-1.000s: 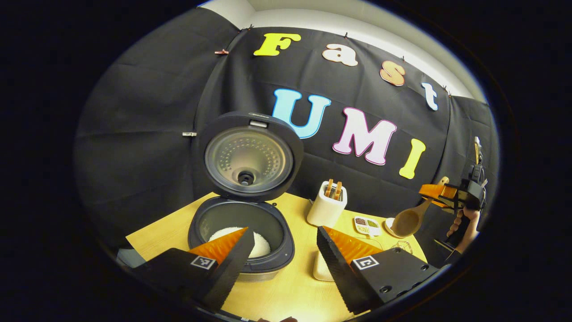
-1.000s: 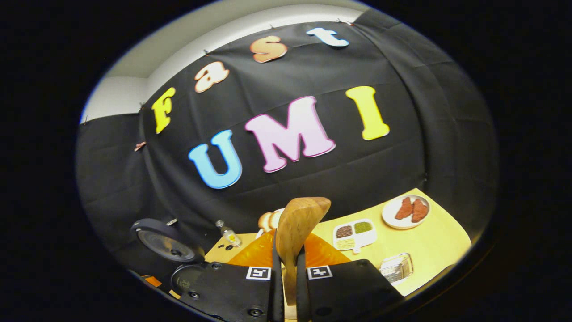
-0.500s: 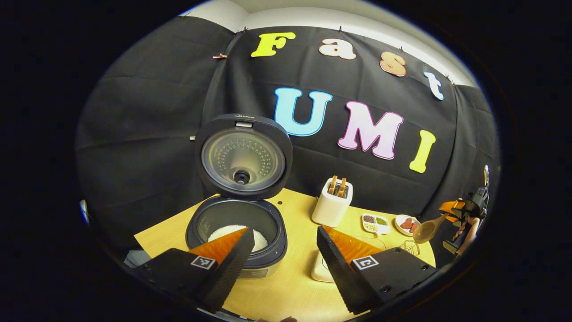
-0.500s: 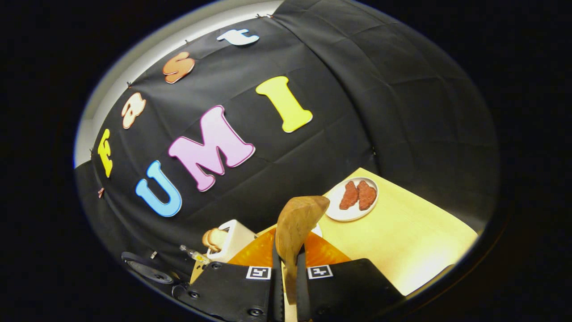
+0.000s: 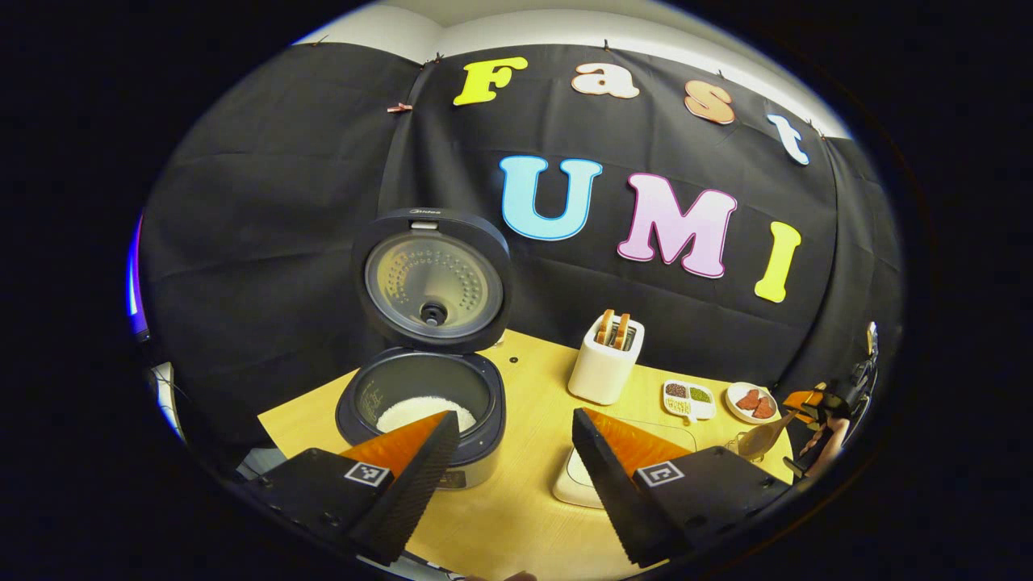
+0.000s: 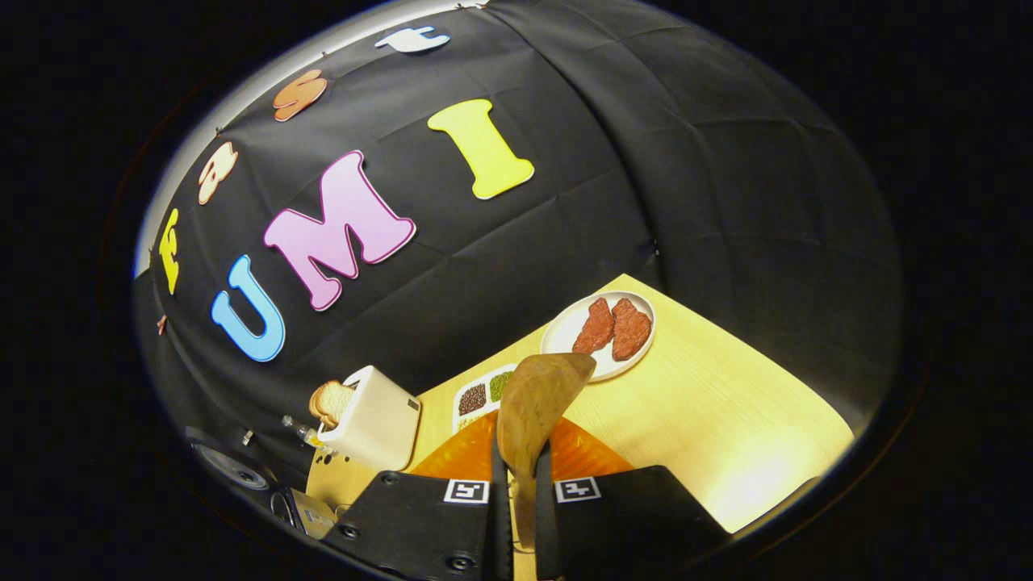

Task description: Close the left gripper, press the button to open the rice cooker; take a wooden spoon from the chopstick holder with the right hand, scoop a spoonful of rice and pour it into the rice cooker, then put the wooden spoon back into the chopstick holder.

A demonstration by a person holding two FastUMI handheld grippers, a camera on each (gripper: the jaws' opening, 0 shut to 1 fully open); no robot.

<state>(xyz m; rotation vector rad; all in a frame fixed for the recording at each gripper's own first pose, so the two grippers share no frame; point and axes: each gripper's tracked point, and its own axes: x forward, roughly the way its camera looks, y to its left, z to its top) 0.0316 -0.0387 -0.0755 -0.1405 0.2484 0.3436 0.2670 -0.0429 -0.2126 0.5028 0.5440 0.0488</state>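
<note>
The rice cooker (image 5: pixel 420 403) stands open on the wooden table, its lid (image 5: pixel 434 278) upright and white rice (image 5: pixel 424 410) in the pot. My left gripper (image 5: pixel 508 452) hovers in front of it, open and holding nothing. At the far right edge of the left gripper view a hand holds my right gripper (image 5: pixel 819 401), with the wooden spoon (image 5: pixel 759 440) pointing down-left from it. In the right gripper view my right gripper (image 6: pixel 519 468) is shut on the wooden spoon (image 6: pixel 537 399), whose bowl stands up above the table. The edge of the cooker's lid (image 6: pixel 222 464) shows at lower left.
A white toaster (image 5: pixel 607 365) with bread slices stands right of the cooker, also seen as the toaster (image 6: pixel 370 420). Beyond it lie a sectioned dish (image 5: pixel 687 397) and a plate of meat (image 5: pixel 752 401), the plate (image 6: pixel 565 327) near the table's far corner. A white flat object (image 5: pixel 571 484) lies by my left gripper.
My left gripper has drawn back from the cooker, which looks smaller. The right gripper with the spoon has swung right and lower, its view turning from the cooker toward the plate of meat.
</note>
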